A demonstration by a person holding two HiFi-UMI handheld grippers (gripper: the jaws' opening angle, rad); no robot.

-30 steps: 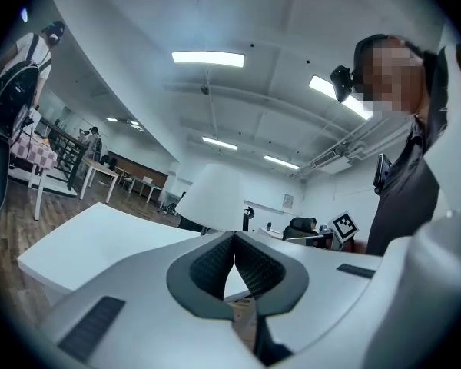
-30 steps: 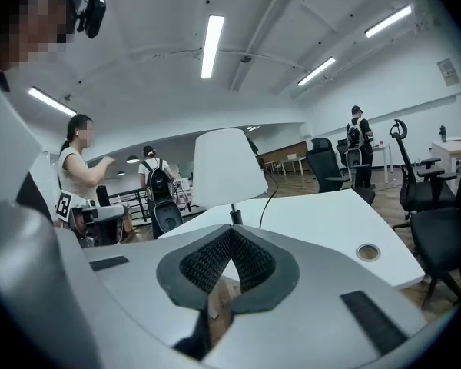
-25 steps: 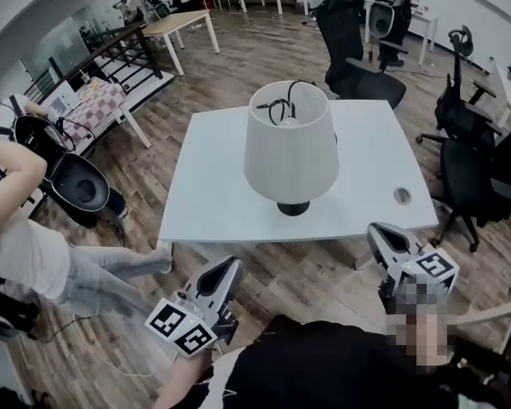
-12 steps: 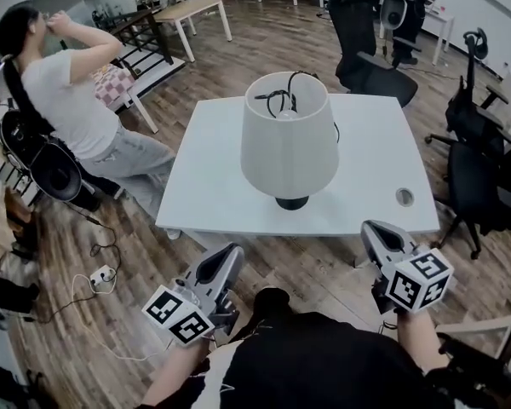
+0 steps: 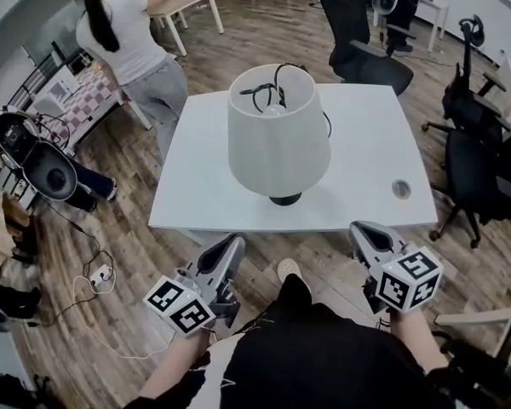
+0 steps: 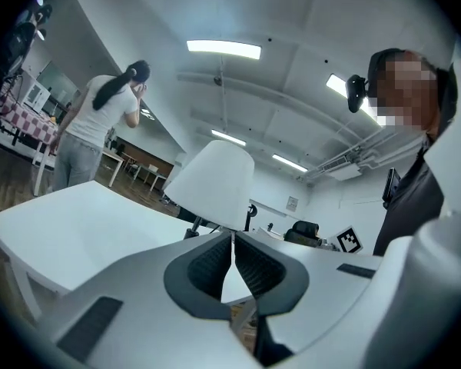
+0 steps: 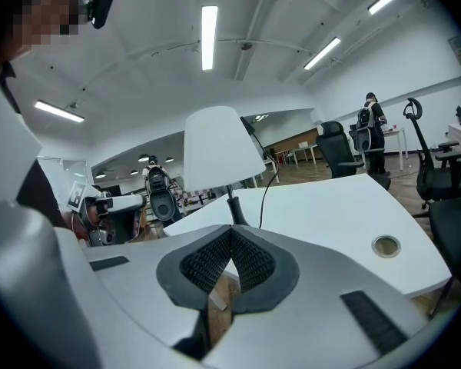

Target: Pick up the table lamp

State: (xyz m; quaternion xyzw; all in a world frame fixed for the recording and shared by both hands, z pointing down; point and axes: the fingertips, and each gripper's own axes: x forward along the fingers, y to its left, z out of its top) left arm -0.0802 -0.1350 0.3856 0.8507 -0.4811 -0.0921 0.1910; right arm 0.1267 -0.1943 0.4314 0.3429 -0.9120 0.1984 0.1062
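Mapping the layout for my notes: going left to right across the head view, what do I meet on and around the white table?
standing person → table lamp → round cable hole → black office chair

We see a white worktop (image 5: pixel 366 160) with rounded corners, standing on a wood-plank floor (image 5: pixel 128 220). One thing stands on it: the table lamp (image 5: pixel 278 135), upright, close to the front edge and about midway along it. Its dark round base (image 5: pixel 285 199) sits flat on the surface, largely covered from above by the wide white shade. From the right gripper view we make out a dark cord (image 7: pixel 264 195) dropping from the lamp to the worktop beside the stem. Near the front right corner a round cable hole (image 5: pixel 400 188) is set into the top, well apart from the lamp.
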